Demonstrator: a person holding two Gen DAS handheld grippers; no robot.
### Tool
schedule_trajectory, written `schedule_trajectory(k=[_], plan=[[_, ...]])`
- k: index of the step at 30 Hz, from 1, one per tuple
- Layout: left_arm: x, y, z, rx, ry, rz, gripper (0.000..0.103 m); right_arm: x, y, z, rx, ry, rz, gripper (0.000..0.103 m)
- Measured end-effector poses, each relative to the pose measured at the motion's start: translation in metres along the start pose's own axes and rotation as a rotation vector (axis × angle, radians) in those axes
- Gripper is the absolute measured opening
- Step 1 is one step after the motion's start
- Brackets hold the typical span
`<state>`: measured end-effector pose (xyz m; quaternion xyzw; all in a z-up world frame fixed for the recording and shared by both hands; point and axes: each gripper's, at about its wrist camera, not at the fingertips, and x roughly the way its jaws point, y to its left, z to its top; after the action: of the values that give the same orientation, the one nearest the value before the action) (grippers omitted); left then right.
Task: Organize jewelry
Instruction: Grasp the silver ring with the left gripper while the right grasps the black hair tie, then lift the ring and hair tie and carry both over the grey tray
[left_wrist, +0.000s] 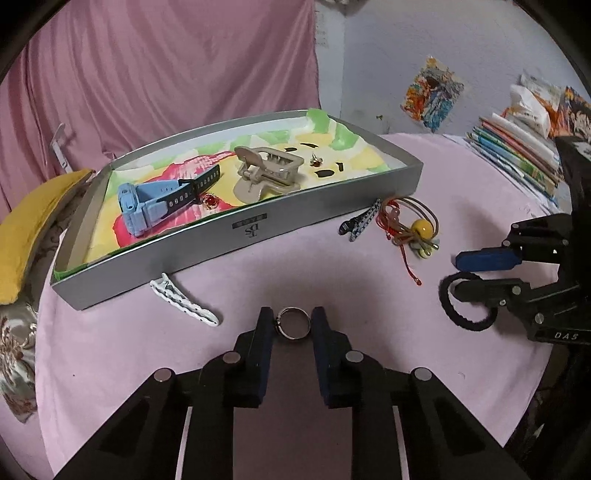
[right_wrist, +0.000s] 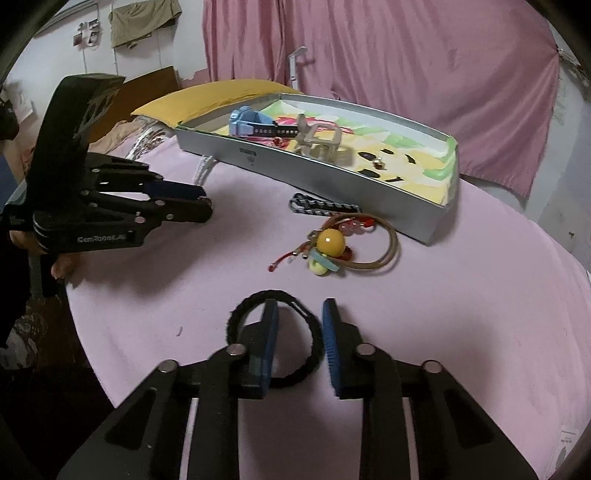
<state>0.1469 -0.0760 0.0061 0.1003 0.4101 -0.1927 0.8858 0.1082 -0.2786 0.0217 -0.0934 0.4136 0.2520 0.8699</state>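
Blue watch (left_wrist: 147, 199) and beige claw clip (left_wrist: 266, 171) sit in the grey tray (left_wrist: 236, 251); left gripper (left_wrist: 293, 326) pinches the silver ring (left_wrist: 293, 322), right gripper (right_wrist: 301, 325) pinches the black scrunchie (right_wrist: 273, 336); clips and ties remain.

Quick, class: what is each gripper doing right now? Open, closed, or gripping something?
Left gripper: closed on the metal ring, pads at its sides.
Right gripper: one finger through the black hair tie; whether it grips cannot be told.

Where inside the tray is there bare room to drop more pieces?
In the tray, the left end is bare beyond the blue watch, and the right end past the small earring. The middle is crowded around the beige claw clip.
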Motion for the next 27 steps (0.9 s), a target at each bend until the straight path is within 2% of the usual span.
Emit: schedule_trajectory(k=[2, 7, 13, 21, 27], plan=[[0.000, 0.000, 0.001, 0.002, 0.004, -0.006, 0.019, 0.000, 0.000, -0.001, 0.021, -0.017, 0.022, 0.006], [-0.003, 0.002, -0.003, -0.036, -0.016, -0.029, 0.019, 0.000, 0.000, -0.006, 0.073, -0.054, 0.028, 0.005], [-0.020, 0.008, -0.005, -0.122, -0.134, -0.059, 0.019, -0.001, 0.004, -0.006, 0.115, -0.112, 0.033, 0.004], [-0.047, 0.015, 0.003, -0.179, -0.308, -0.010, 0.019, -0.033, 0.006, 0.019, 0.138, -0.299, 0.003, 0.004], [-0.060, 0.023, 0.018, -0.226, -0.428, -0.011, 0.019, -0.049, 0.002, 0.044, 0.197, -0.472, -0.017, 0.004]])
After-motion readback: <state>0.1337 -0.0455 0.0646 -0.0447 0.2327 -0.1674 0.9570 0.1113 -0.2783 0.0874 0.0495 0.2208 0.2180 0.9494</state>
